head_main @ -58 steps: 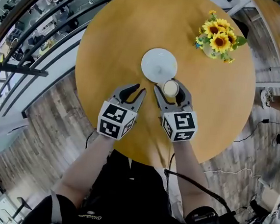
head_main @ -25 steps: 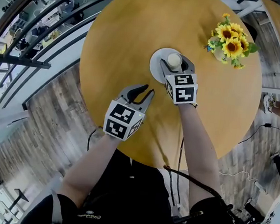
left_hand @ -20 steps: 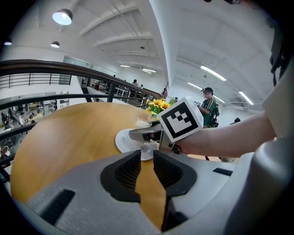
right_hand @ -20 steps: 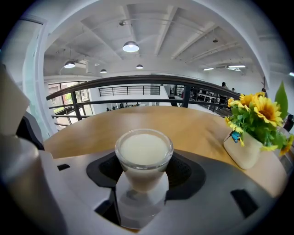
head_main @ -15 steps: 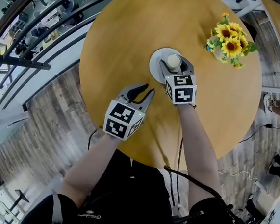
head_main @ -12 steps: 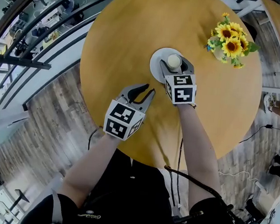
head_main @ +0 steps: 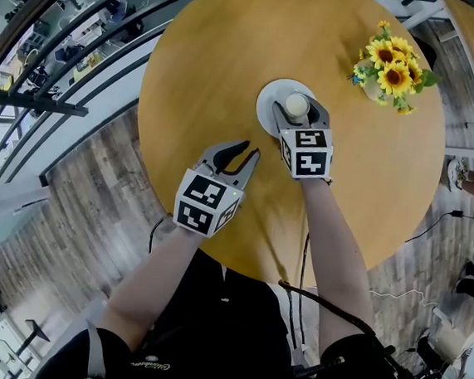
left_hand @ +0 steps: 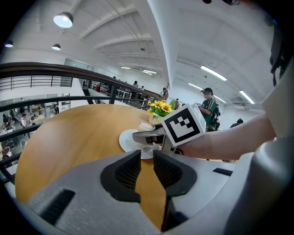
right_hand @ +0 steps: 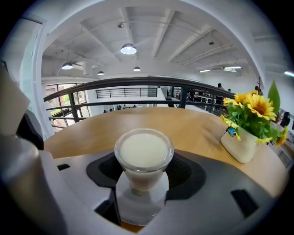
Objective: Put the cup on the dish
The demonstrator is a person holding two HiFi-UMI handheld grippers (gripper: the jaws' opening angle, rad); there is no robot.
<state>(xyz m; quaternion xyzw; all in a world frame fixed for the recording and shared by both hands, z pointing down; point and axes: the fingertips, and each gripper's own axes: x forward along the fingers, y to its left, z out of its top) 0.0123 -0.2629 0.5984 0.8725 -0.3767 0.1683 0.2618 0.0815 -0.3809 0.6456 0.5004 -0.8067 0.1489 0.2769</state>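
So the cup (head_main: 296,105), a little glass one full of something creamy white, is sitting upright on the dish (head_main: 268,104), toward the dish's right side, just above the middle of the head view. In the right gripper view the cup (right_hand: 144,153) is filling the centre of the frame, with the white dish (right_hand: 138,209) showing right under it.

The right gripper (head_main: 296,111) is reaching in from below. Its jaws are hugging the cup from both sides, with the dark pads (right_hand: 103,170) sitting tight against the glass.

The left gripper (head_main: 247,152) is hanging over the table (head_main: 208,57) to the lower left of the dish, close to it but not touching. Its jaws are sitting nearly together, with just a thin slit of tabletop showing between them and nothing in there.

In the left gripper view the cup (left_hand: 147,125) and dish (left_hand: 126,139) are sitting mid-frame, with the right gripper's marker cube (left_hand: 185,126) right beside them.

A pot of sunflowers (head_main: 391,64) is standing at the upper right of the round wooden table, well clear of the dish. A dark railing (head_main: 58,51) is curving along the upper left.
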